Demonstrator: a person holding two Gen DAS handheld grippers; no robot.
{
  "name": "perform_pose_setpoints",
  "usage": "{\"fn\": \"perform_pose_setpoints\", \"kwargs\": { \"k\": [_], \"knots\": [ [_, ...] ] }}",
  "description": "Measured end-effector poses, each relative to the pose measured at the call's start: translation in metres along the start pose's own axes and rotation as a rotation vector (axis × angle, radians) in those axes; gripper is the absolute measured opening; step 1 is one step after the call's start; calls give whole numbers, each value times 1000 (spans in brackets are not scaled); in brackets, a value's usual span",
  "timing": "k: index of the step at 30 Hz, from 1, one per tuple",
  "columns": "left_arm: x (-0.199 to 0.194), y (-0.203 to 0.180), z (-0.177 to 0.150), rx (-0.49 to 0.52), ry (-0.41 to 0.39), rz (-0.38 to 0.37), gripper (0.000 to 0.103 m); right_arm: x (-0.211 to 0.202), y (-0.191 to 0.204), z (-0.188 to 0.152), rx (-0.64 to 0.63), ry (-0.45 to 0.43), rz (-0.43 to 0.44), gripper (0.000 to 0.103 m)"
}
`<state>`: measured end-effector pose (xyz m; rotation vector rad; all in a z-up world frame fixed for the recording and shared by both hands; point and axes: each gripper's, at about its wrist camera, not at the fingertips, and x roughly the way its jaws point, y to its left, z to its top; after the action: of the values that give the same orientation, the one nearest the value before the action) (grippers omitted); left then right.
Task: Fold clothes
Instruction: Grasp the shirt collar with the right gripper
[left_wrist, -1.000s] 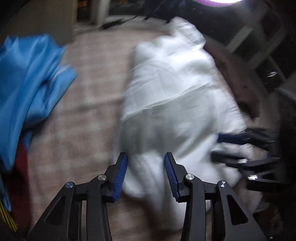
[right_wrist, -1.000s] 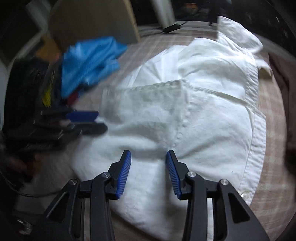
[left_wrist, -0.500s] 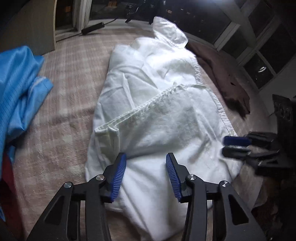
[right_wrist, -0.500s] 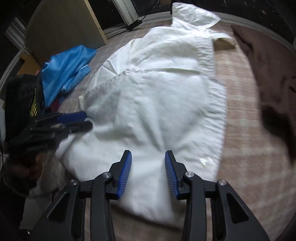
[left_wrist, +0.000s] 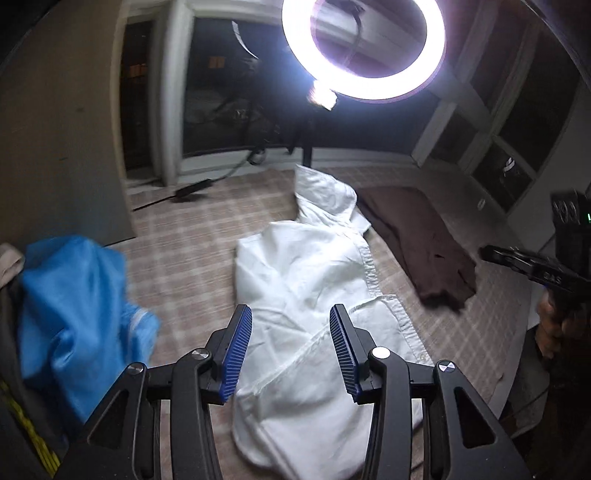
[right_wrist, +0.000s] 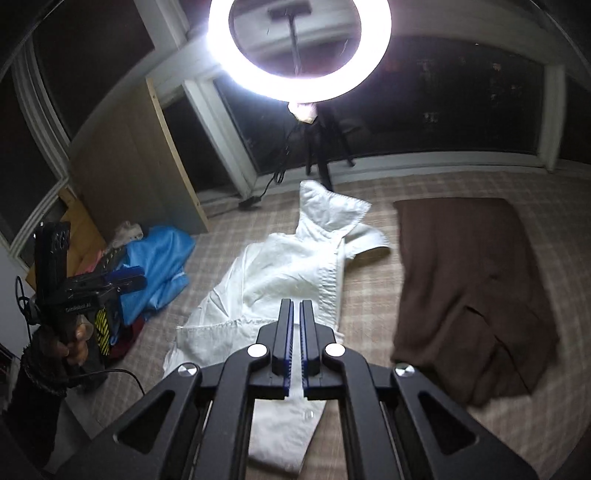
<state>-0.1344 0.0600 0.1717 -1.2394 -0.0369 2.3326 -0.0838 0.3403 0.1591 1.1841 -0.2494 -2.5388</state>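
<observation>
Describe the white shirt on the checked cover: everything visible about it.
The white shirt looks like crumpled woven cotton, partly folded lengthwise into a long strip. Its collar stands up at the far end, and a stitched button placket runs along one edge. It lies on the checked cover between the blue garment and the brown one. Neither gripper touches it.

A bright ring light on a dark tripod stands at the far edge of the checked beige bed cover. Behind it run dark, white-framed windows; a wooden board leans at the left.
</observation>
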Motion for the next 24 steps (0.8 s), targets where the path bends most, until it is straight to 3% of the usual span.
{"fn": "perform_pose_setpoints", "kwargs": {
  "k": [5,13,14,16,20,23,24],
  "knots": [
    [57,-9,17,39,90,-12,41,71,-2,9,-18,97,38,4],
    [153,-1,57,70,193,-112,41,187,-14,30,13,233,127,4],
    [165,3,61,72,200,-112,41,198,-18,31,10,246,125,4],
    [191,11,66,104,214,-30,41,216,-31,36,13,242,72,4],
    [207,23,78,118,186,43,41,223,-62,47,89,201,68,2],
    [191,32,81,54,175,-5,37,195,-63,47,68,149,78,4],
    [181,29,77,62,167,-35,37,185,-60,45,61,151,117,4]
  ]
}}
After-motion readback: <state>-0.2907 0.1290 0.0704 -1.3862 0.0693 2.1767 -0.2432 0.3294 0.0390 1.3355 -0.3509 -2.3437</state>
